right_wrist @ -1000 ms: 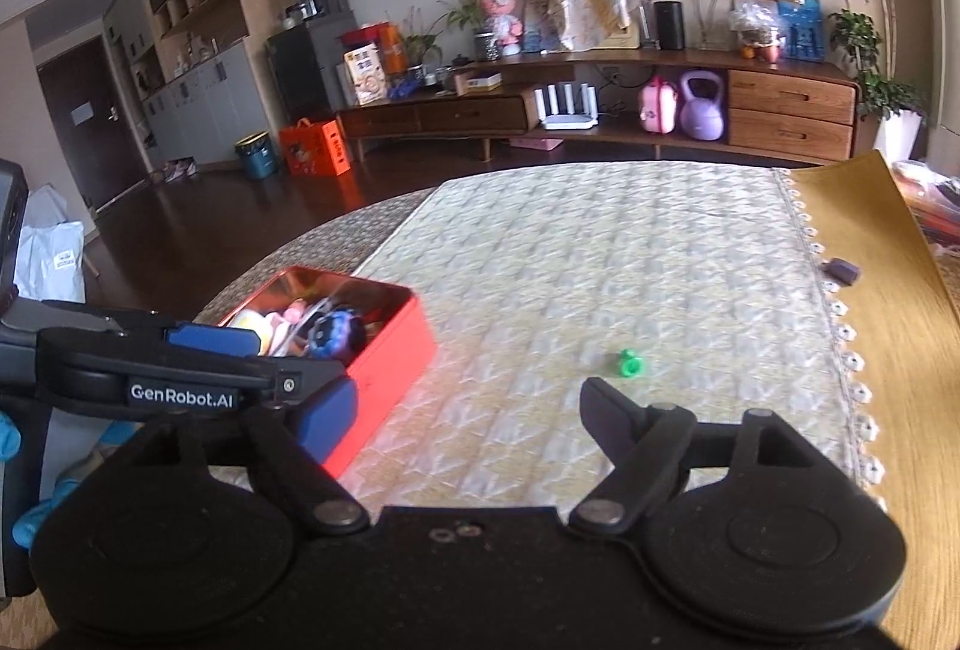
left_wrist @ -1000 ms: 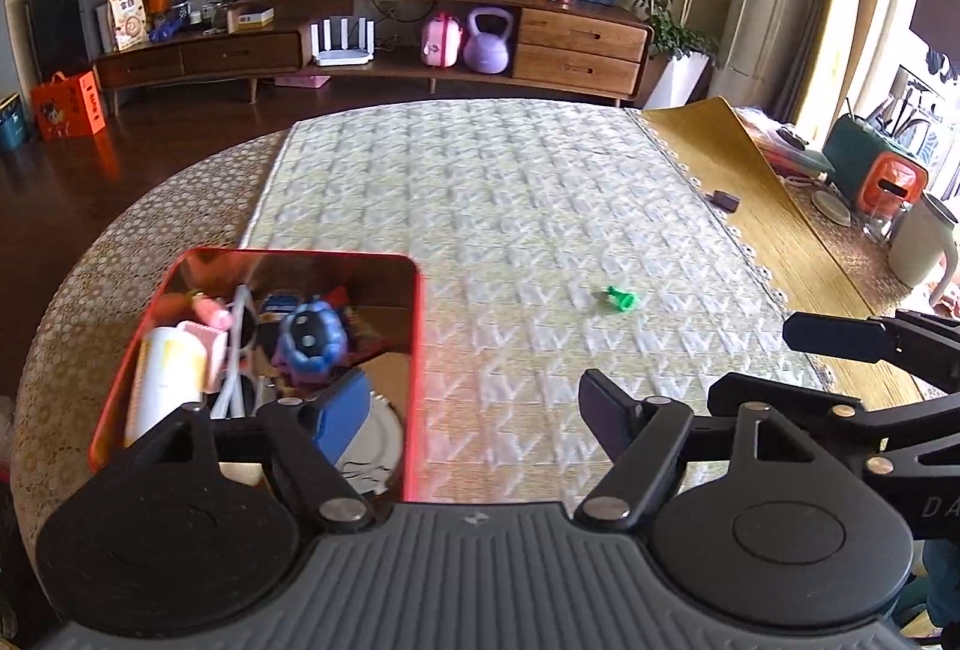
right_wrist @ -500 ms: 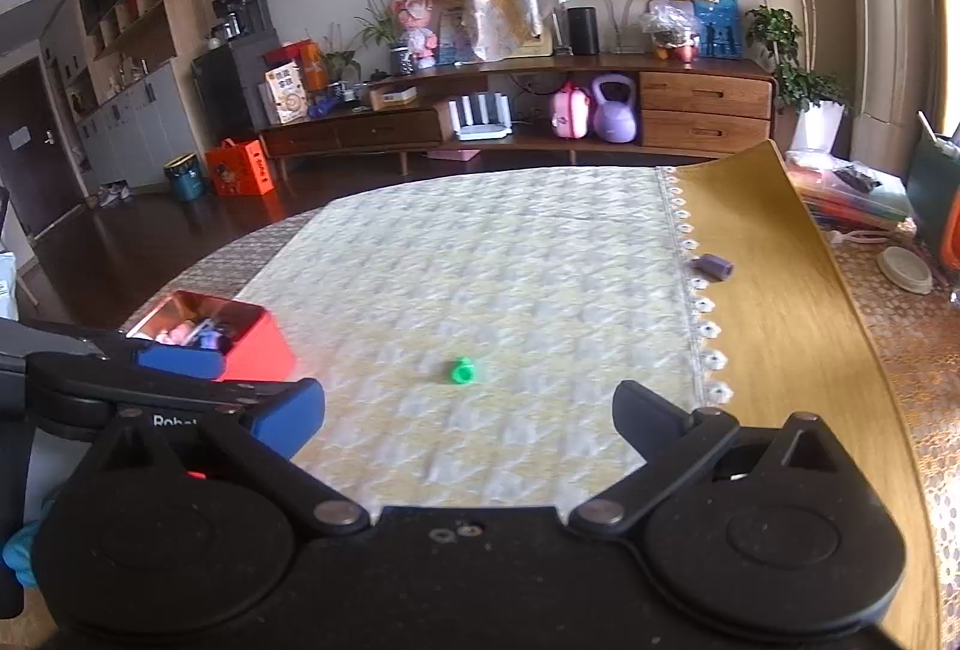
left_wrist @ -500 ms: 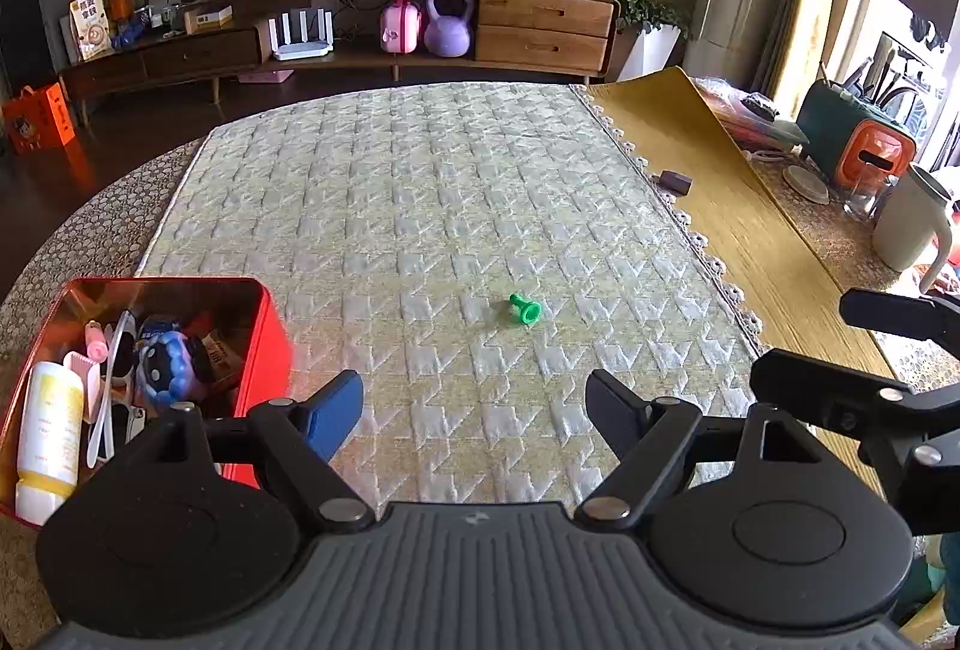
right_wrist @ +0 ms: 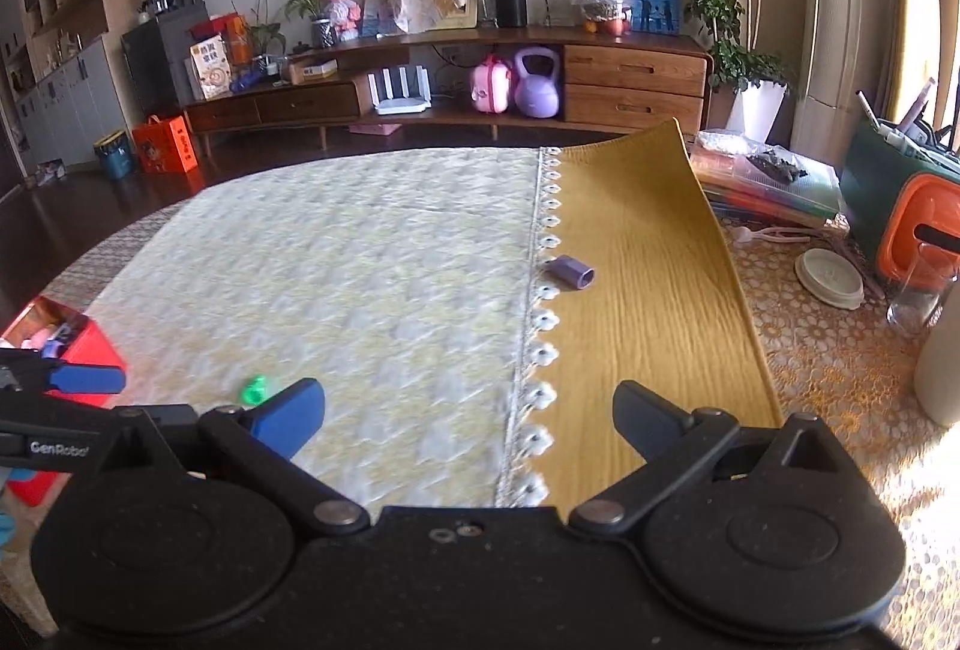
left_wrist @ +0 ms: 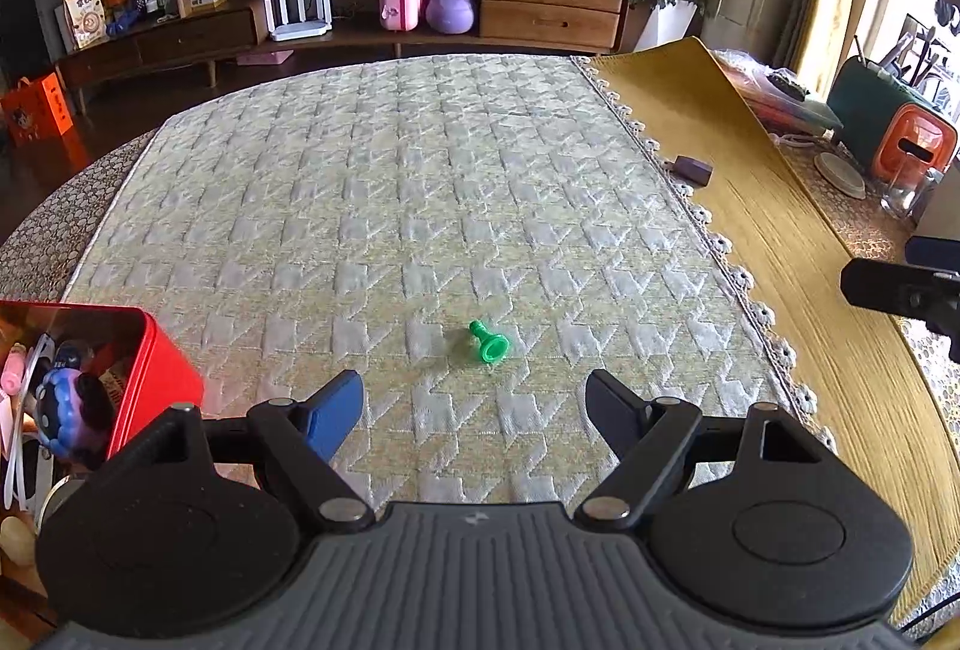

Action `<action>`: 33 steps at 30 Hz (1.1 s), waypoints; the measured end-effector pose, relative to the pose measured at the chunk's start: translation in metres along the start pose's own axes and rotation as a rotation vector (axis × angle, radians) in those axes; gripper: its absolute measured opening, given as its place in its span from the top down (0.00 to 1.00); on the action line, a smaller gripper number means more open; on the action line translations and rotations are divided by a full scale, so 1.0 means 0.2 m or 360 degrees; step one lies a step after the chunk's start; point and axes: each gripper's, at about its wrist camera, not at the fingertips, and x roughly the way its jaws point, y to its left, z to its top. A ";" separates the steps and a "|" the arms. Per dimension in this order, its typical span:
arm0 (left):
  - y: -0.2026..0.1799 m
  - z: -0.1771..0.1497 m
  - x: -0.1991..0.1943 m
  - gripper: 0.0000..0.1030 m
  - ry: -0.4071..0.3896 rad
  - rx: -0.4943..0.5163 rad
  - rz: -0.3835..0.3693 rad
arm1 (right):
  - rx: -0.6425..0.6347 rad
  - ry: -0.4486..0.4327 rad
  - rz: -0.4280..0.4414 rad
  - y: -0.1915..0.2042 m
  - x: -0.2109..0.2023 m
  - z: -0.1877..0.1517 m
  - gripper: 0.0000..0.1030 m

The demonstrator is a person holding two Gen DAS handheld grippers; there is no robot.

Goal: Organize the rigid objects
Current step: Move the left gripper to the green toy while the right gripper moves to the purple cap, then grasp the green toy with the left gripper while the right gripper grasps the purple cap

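the left gripper [left_wrist: 474, 398] has its jaws well apart with nothing between them, and the small green piece [left_wrist: 489, 344] lies on the pale quilted cloth [left_wrist: 384, 206] just ahead of the gap, a touch nearer the black finger than the blue one. the red tin [left_wrist: 159, 368] with the sorted bits sits off beyond the blue finger, out to that side. the right gripper [right_wrist: 468, 410] has just been opening and now stands at its widest, empty too; the purple block [right_wrist: 570, 270] lies further ahead of its gap on the yellow cloth [right_wrist: 648, 290], by the lace edge.

the step looks like reaching for 2 loose pieces, 1 per gripper. next, each would need to go forward and down until its piece sits between the fingers, then close.
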 end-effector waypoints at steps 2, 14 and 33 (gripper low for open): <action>-0.01 0.02 0.06 0.21 0.0015 -0.0025 0.0008 | -0.0005 0.0006 -0.0003 -0.05 0.06 0.03 0.01; 0.01 0.03 0.29 0.21 0.0038 -0.0139 0.0041 | 0.0002 0.0117 -0.0063 -0.32 0.55 0.22 0.09; -0.07 -0.01 0.38 0.41 -0.0041 -0.0100 0.0147 | -0.0049 0.0194 -0.0093 -0.40 0.95 0.30 0.48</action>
